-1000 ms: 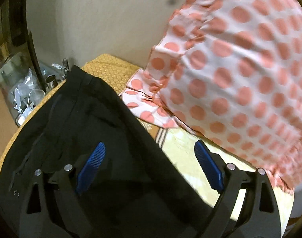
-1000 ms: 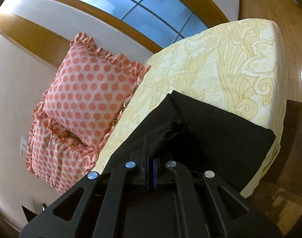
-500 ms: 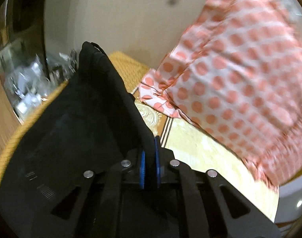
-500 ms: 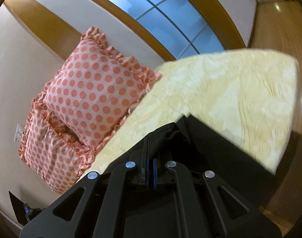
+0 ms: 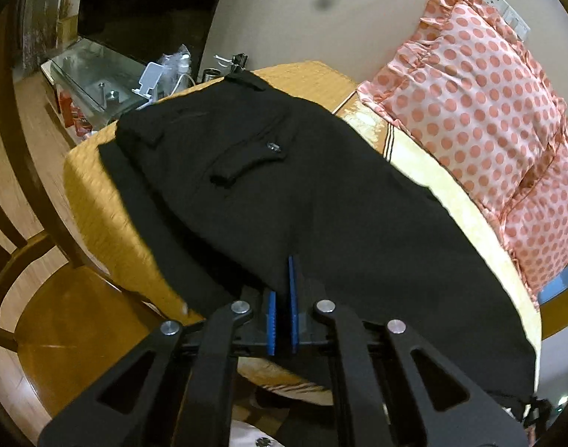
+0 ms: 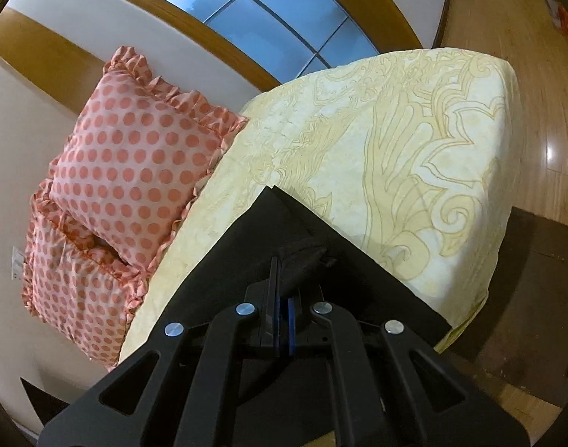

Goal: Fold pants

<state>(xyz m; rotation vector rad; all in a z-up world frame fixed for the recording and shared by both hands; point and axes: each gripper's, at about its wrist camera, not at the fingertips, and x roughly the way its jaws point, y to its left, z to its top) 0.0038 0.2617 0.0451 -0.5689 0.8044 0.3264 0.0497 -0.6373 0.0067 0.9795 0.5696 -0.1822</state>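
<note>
The black pants [image 5: 321,193] lie spread across the bed [image 6: 414,156], which wears a pale yellow cover with a swirling gold pattern. From the left wrist view the pants reach from the bed's near corner up toward its head end, with a buttoned back pocket [image 5: 246,156] facing up and the waistband [image 5: 243,78] at the far end of the cloth. The left gripper [image 5: 282,298] sits at the near edge of the pants, its blue-padded jaws pressed together on a fold of the black fabric. An orange-gold border of the cover [image 5: 97,205] shows on the bed beside the pants, hanging over the bed's edge.

From the right wrist view a squared corner of the pants [image 6: 280,201] points up the bed, lying flat on the yellow cover. The right gripper [image 6: 282,283] has its jaws closed tight on a bunched ridge of the same black cloth, lifted slightly off the layer beneath.

Two pink pillows with orange polka dots and ruffled edges [image 6: 135,164] stand against the wall at the head of the bed, one leaning on the other, well apart from the pants. Past the head corner of the bed stands a glass-topped table [image 5: 94,74] with small clutter on it. A wooden chair [image 5: 53,298] stands on the floor just beside the bed's near corner.
</note>
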